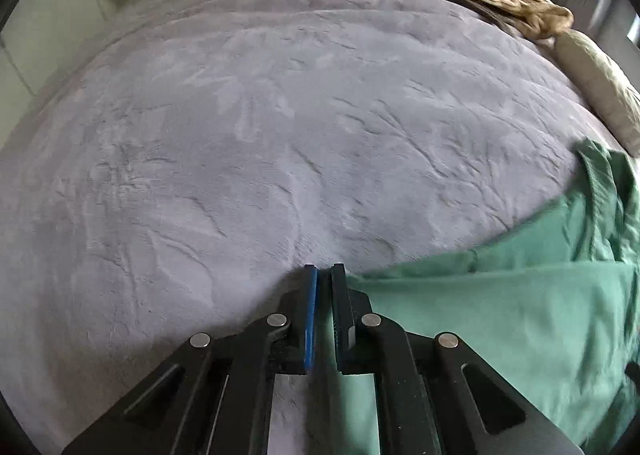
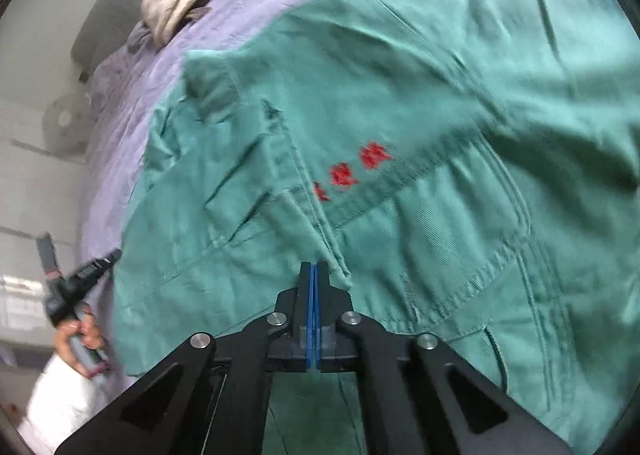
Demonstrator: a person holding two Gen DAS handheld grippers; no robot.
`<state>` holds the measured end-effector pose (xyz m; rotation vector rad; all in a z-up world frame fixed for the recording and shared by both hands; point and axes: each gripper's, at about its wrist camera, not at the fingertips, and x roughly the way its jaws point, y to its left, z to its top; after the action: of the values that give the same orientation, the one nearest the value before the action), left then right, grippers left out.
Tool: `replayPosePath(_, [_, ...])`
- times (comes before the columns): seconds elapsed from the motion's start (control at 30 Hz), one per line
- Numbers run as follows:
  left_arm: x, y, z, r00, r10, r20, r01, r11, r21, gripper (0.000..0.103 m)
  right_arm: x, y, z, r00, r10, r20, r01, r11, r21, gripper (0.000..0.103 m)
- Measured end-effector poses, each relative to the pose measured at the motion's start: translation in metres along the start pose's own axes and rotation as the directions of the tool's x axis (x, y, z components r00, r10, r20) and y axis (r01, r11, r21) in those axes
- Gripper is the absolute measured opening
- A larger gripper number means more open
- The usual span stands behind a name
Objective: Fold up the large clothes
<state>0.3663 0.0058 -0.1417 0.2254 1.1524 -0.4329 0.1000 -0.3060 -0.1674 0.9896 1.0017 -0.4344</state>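
Jaws of both grippers are pinched onto the green jacket point(image 2: 400, 95), which is spread on the grey bedcover point(image 1: 240, 115): the left gripper point(image 1: 324, 275) at its edge, the right gripper point(image 2: 315, 269) at a front seam, probably for folding.

The only lettering is a short row of red embroidered characters point(image 2: 352, 171) on the green cotton work jacket point(image 2: 440, 95), stitched just above a pocket seam; motion blur leaves them unreadable; nothing else carries text.
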Motion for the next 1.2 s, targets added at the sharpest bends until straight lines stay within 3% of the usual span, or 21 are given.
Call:
replayPosePath(0.13, [-0.012, 0.016, 0.005, 0.993, 0.117, 0.012, -0.115, 0.988, -0.1, 0.011, -0.001, 0.007, -0.002, 1.0, -0.023, 0.004, 0.023, 0.998, -0.058, 0.0])
replayPosePath(0.27, [-0.047, 0.024, -0.007, 0.996, 0.091, 0.019, -0.089, 0.994, -0.064, 0.011, -0.011, 0.001, -0.005, 1.0, -0.007, -0.012, 0.006, 0.999, -0.053, 0.0])
replayPosePath(0.43, [-0.093, 0.003, -0.057, 1.0, -0.026, 0.013, 0.025, 0.998, 0.06, 0.011, -0.036, -0.006, -0.014, 0.999, 0.041, -0.002, -0.041, 0.997, -0.061, 0.004])
replayPosePath(0.53, [-0.089, -0.015, -0.086, 0.998, -0.055, -0.031, 0.058, 0.993, 0.1, 0.011, -0.043, -0.006, -0.017, 0.998, 0.055, -0.005, -0.055, 0.996, -0.064, 0.004])
replayPosePath(0.63, [-0.069, -0.021, -0.118, 0.996, -0.001, -0.086, 0.01, 0.995, 0.103, 0.011, -0.046, -0.007, -0.019, 0.998, 0.063, -0.016, -0.064, 0.995, -0.074, 0.004])
replayPosePath(0.7, [-0.063, -0.015, -0.132, 0.997, 0.013, -0.073, -0.006, 0.996, 0.087, 0.011, -0.047, -0.011, -0.021, 0.997, 0.064, -0.029, -0.066, 0.995, -0.07, 0.004])
replayPosePath(0.93, [-0.093, -0.026, -0.142, 0.993, 0.096, -0.076, -0.087, 0.99, 0.107, 0.011, -0.068, -0.04, -0.031, 0.996, 0.074, -0.042, -0.075, 0.997, -0.029, 0.004])
replayPosePath(1.03, [-0.107, -0.043, -0.145, 0.995, 0.061, -0.076, -0.053, 0.993, 0.108, 0.011, -0.077, -0.051, -0.036, 0.995, 0.084, -0.045, -0.084, 0.996, -0.004, 0.004])
replayPosePath(1.07, [-0.111, -0.047, -0.148, 0.995, 0.044, -0.084, -0.036, 0.994, 0.104, 0.015, -0.081, -0.055, -0.038, 0.995, 0.088, -0.045, -0.088, 0.996, 0.003, 0.004])
replayPosePath(1.1, [-0.113, -0.055, -0.149, 0.995, 0.034, -0.091, -0.025, 0.994, 0.104, 0.031, -0.084, -0.058, -0.039, 0.995, 0.094, -0.045, -0.094, 0.996, 0.01, 0.004])
replayPosePath(1.13, [-0.116, -0.064, -0.151, 0.995, 0.026, -0.095, -0.016, 0.994, 0.108, 0.086, -0.088, -0.061, -0.04, 0.994, 0.101, -0.044, -0.1, 0.995, 0.017, 0.004])
replayPosePath(1.17, [-0.118, -0.07, -0.15, 0.996, 0.032, -0.087, -0.022, 0.994, 0.11, 0.101, -0.09, -0.063, -0.041, 0.994, 0.104, -0.043, -0.103, 0.994, 0.021, 0.004])
replayPosePath(1.2, [-0.129, -0.075, -0.156, 0.997, 0.039, -0.06, -0.032, 0.993, 0.117, 0.102, -0.092, -0.065, -0.042, 0.993, 0.107, -0.042, -0.106, 0.994, 0.026, 0.004])
